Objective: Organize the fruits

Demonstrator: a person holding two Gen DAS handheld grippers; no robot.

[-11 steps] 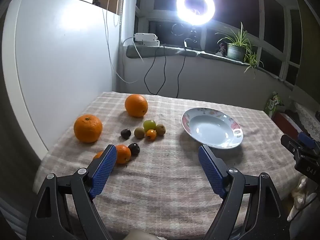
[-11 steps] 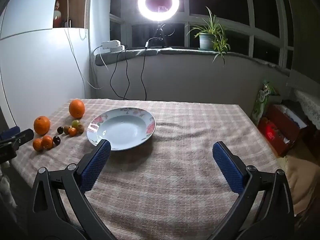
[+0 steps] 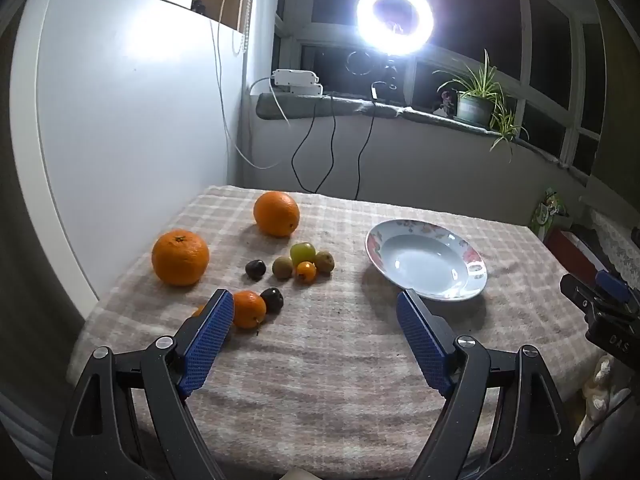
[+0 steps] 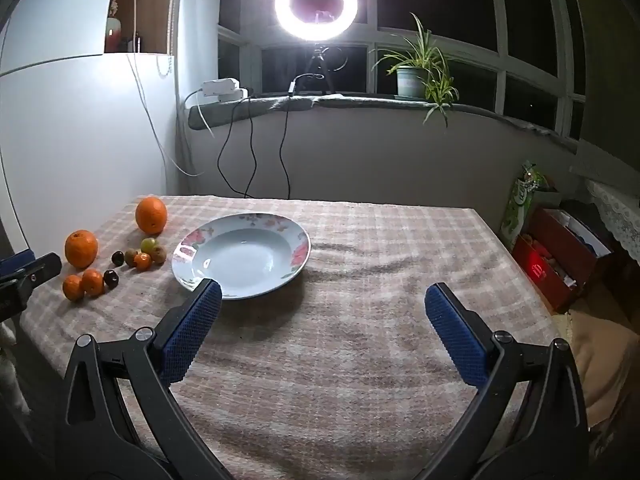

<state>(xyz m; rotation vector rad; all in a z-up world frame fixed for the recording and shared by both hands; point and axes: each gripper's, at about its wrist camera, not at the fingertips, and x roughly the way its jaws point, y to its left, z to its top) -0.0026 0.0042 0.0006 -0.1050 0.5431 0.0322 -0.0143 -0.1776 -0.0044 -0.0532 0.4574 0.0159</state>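
Nothing has shifted: both the left claw point(image 3: 314, 308) and right claw point(image 4: 322, 302) hang wide and empty, and nudging the small mandarin point(image 3: 249, 309) could roll it off the counter point(image 3: 340, 360).

On the tabletop point(image 4: 360, 360) we find the plate point(image 4: 240, 258) toward the far left quarter. The fruits lie left of it, near the left edge: one large orange point(image 3: 277, 213) nearest the far edge, another point(image 3: 180, 258) closer to us, a cluster of small fruits point(image 3: 303, 262) between them and the plate, two mandarins point(image 4: 84, 284) nearest.
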